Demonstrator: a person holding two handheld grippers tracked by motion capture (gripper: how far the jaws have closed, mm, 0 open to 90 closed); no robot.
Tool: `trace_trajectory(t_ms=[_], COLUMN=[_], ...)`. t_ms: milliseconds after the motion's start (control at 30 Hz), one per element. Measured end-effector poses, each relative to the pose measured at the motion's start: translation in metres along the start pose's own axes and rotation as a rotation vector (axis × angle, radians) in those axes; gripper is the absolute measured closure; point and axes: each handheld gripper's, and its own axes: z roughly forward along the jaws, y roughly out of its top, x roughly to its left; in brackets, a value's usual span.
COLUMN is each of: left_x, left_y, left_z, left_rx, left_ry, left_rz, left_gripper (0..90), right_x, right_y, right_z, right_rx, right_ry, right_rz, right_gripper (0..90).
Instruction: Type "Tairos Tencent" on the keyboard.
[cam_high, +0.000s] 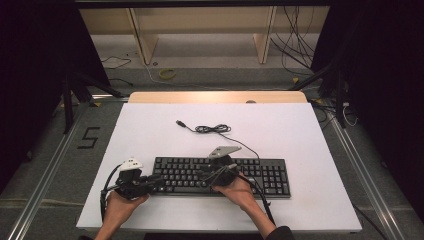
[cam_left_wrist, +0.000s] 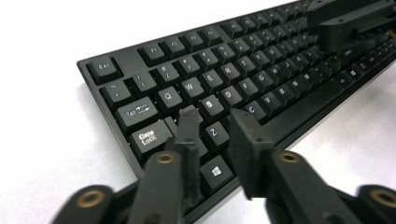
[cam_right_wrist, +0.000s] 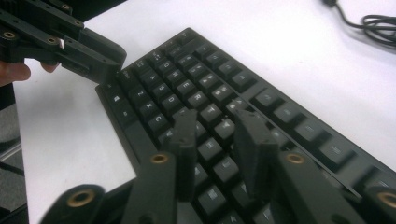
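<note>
On the white table (cam_high: 150, 135), toward my near edge, one black keyboard (cam_high: 260, 175) is lying flat, its long axis running left to right across the table, key rows facing up and the number pad sitting at the right end.

Item, cable: a black cord (cam_high: 215, 129) is leaving the keyboard's far edge and trailing to a small coil and a loose plug farther out on the white (well apart from my hands).

Item, left gripper (cam_high: 155, 180): I am holding it at the keyboard's left end, jaws parted with a narrow gap and clasping nothing. In the left gripper view the fingertips (cam_left_wrist: 191, 116) are hovering over the lower left keys, near Z and the Windows key; whether they are touching the caps I cannot tell.

Item, right gripper (cam_high: 210, 175): I am holding it over the middle of the key field, jaws likewise parted and gripping nothing. In the right gripper view its fingertips (cam_right_wrist: 187, 123) are sitting just above the letter rows, with my left gripper showing at the upper left by the keyboard's corner.

Edges and room: bare white table is lying open beyond the keyboard's far edge, to its right, and in a narrower strip along the near edge.

Surroundings: a wooden strip (cam_high: 217, 97) is bordering the far side of the table; grey floor, a pale wooden frame and loose cables are lying beyond, with dark space at both sides.
</note>
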Motion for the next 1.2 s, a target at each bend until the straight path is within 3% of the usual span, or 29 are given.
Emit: trace_trajectory(t_ms=[300, 833, 1200], left_x=[0.005, 0.009, 0.011], left_y=[-0.001, -0.002, -0.002], left_z=[0.002, 0.005, 0.007], left_rx=[0.027, 0.053, 0.067], left_ry=[0.008, 0.02, 0.028], left_rz=[0.012, 0.004, 0.001], left_gripper=[88.9, 89.1, 89.1], right_x=[0.006, 0.004, 0.004], right_y=[0.009, 0.015, 0.015], right_z=[0.023, 0.049, 0.054], right_rx=[0.036, 0.085, 0.092], right_ry=[0.003, -0.025, -0.026], right_rz=[-0.014, -0.002, -0.001], right_gripper=[85.7, 90.0, 90.0])
